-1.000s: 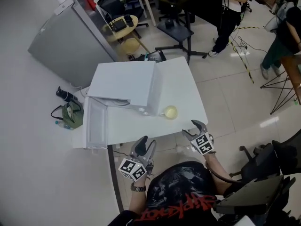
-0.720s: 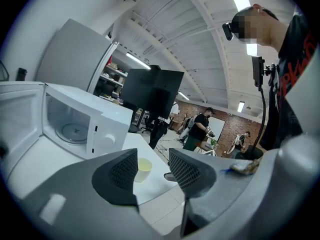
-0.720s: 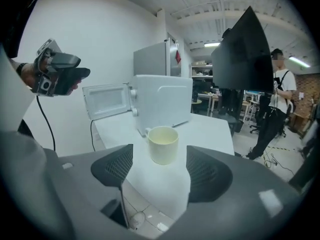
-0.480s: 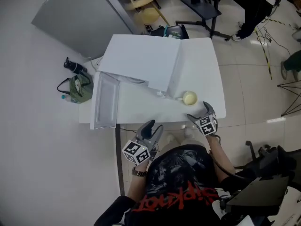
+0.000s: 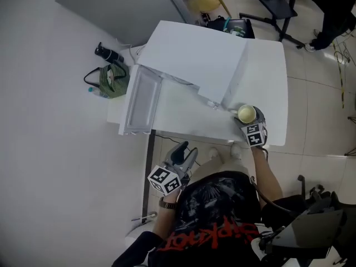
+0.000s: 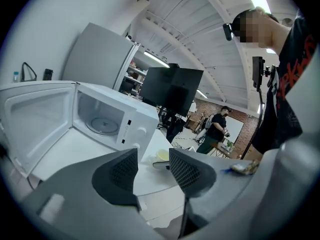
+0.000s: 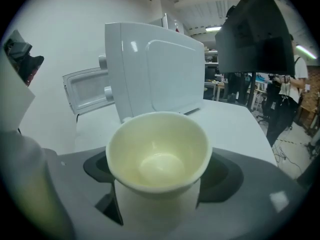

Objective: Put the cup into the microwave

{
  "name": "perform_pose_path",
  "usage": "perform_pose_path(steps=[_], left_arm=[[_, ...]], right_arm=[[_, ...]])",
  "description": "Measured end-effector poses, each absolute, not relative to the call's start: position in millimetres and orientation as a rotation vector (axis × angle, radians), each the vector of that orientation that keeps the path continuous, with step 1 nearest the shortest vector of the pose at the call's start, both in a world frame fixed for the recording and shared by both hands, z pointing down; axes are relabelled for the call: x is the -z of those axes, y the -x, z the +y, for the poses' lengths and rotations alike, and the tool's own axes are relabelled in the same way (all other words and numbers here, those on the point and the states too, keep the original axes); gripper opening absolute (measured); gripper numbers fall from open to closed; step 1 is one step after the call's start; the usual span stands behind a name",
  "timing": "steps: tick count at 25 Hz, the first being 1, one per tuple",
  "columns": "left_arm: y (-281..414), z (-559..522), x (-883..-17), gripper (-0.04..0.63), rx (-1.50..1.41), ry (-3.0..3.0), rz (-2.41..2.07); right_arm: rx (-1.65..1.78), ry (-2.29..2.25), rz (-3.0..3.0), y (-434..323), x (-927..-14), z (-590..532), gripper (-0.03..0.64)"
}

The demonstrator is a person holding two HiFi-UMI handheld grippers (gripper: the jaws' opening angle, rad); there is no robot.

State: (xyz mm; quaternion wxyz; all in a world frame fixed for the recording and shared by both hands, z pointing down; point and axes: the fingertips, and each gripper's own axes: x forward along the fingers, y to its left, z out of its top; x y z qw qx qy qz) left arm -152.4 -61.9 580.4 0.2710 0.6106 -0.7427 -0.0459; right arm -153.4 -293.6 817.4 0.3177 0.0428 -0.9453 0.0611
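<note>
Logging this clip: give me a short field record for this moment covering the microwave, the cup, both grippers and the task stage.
microwave: on the white table, door swung open, turntable bare
cup: pale yellow, upright, empty, on the table beside the microwave
right gripper: jaws open, one on each side of the cup, not clamped
left gripper: jaws open, nothing between them, held off the table's near edge
task stage: cup not yet lifted
</note>
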Motion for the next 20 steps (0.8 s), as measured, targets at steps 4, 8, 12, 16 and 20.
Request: perform_pose_path(steps=[4,8,12,16,20], left_arm=[[157.0,-68.5,-586.4,0.192,0.124,-1.617,-2.022],[175.3,-57.7,-589.7,0.192,0.118,-1.539,-2.076],[195.4,-42.4,-592.2,0.192,0.205,-1.527,-2.072],[217.9,-23.8,-583.6,0.192,0.211,-1.658,-2.038],[242.4,31.0,-572.7,0.192,0.225,-1.727,-2.022]], right_arm=[[-0.151,-0.127,-2.485,154.8,-814.5,-305.6,0.456],[-0.230,-0.128,-2.470,147.4,-809.8,-295.0,0.454],[-0.275,-0.131,-2.457,133.9,-804.3,-276.8,0.454],[-0.331,-0.221,-2.455,140.3,-806.3,-267.0,0.453],[-0.394,-0.362,-2.452,142.3,-788.3,-227.1,0.452]])
